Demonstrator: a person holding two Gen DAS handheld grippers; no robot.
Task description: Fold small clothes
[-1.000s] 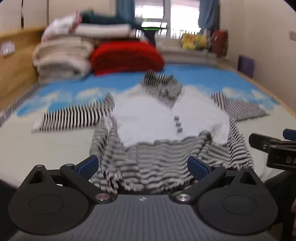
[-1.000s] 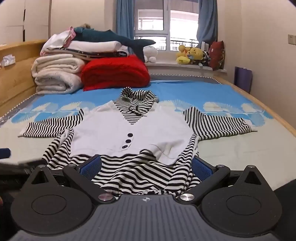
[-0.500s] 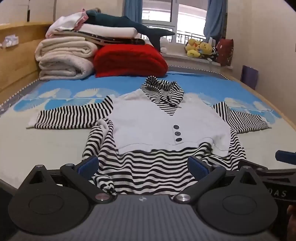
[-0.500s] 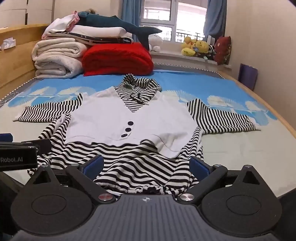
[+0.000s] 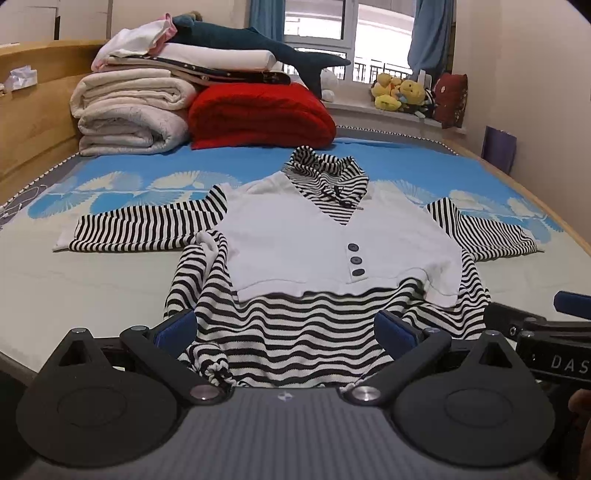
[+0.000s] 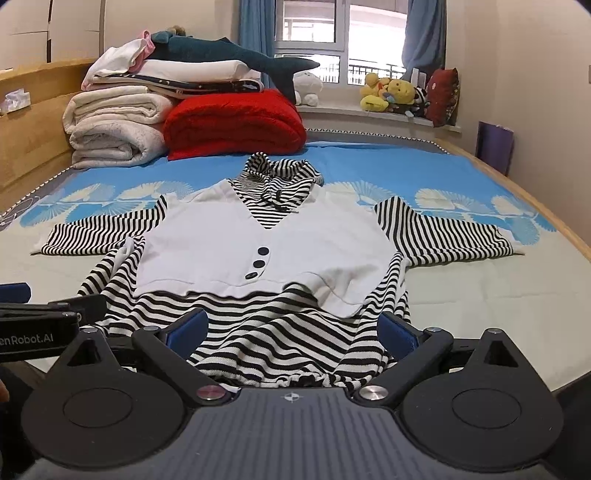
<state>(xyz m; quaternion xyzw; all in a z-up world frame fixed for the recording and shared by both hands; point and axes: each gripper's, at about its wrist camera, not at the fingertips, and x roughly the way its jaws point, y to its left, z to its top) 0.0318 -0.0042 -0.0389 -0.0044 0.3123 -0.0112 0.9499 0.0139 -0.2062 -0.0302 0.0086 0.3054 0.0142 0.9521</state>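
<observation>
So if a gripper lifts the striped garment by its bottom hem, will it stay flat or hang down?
The black-and-white striped knit garment with white vest front would probably droop: its hem already lies in soft waves. The spread sleeves would likely trail behind. It looks light and unlikely to slip.

daylight from window (image 5: pixel 349 35) at back, slightly blown out; both views sharp, fisheye bending edges, dark corners.

Garment (image 5: pixel 332 258): black-white stripes, white vest panel, dark buttons (image 5: pixel 356 260). Bedsheet (image 5: pixel 406 162): blue with white fan motifs. Blanket (image 6: pixel 236 122): red. Gripper pads (image 6: pixel 186 328): blue.
</observation>
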